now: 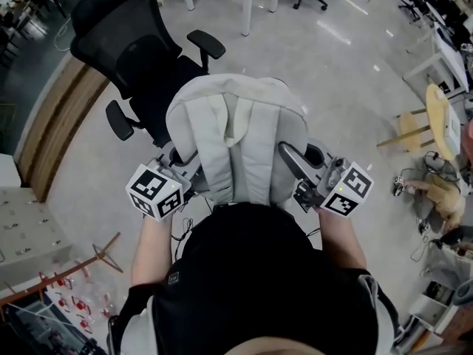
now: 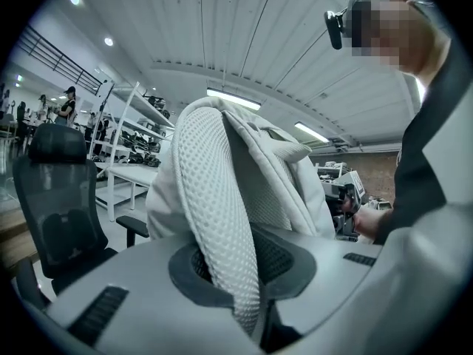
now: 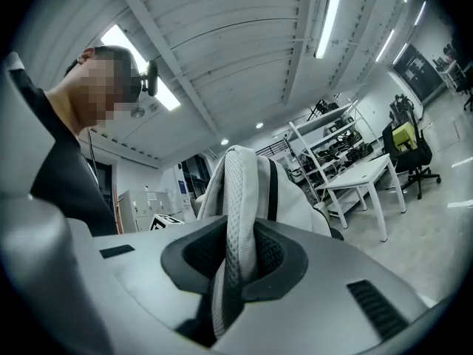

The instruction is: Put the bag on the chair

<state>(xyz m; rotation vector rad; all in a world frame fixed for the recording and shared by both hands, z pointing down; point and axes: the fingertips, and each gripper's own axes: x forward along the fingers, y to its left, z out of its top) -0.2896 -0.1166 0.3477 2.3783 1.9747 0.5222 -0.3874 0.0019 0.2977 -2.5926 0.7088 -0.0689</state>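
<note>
Open floor (image 1: 332,87) lies at 1 o'clock, with the chair (image 1: 137,50) at 11. The left hand-held gripper (image 2: 230,272) and right hand-held gripper (image 3: 235,272) each clamp a strap (image 2: 218,213) of the bag (image 1: 236,124).
</note>
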